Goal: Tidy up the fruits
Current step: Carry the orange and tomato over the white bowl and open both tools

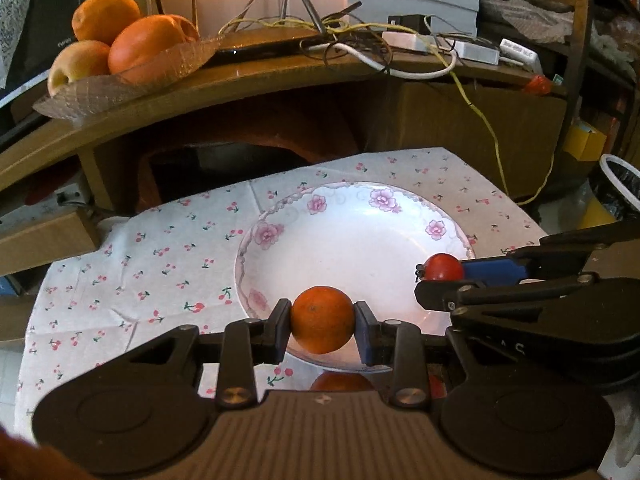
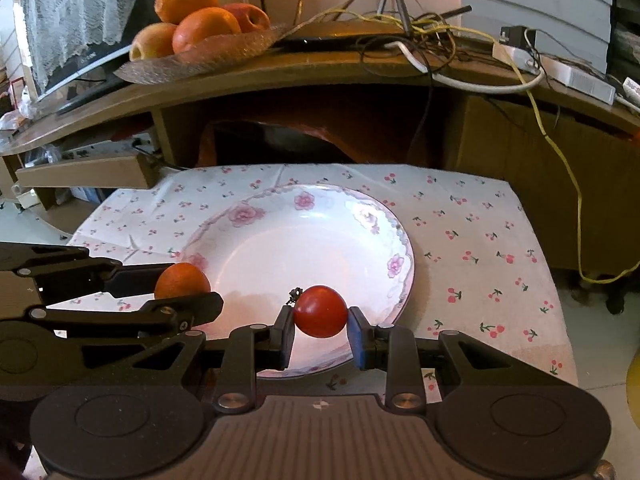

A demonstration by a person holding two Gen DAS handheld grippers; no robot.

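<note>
Floral plate [image 1: 352,236], claws [image 1: 322,322] angled down, gripping fruit

your left wrist view rides just behind the left claw [image 1: 322,326], looking forward and down along its fingers at the floral plate [image 1: 280,216] close below. your right wrist view sits the same way behind the right claw [image 2: 320,316], aimed down at that plate [image 2: 400,240] from its other side. each view catches the other claw entering from the side. both share the plate, the cherry-print cloth [image 1: 140,264], and, farther back and higher, the wooden shelf [image 1: 280,76] with its glass fruit dish [image 1: 92,96].
</note>
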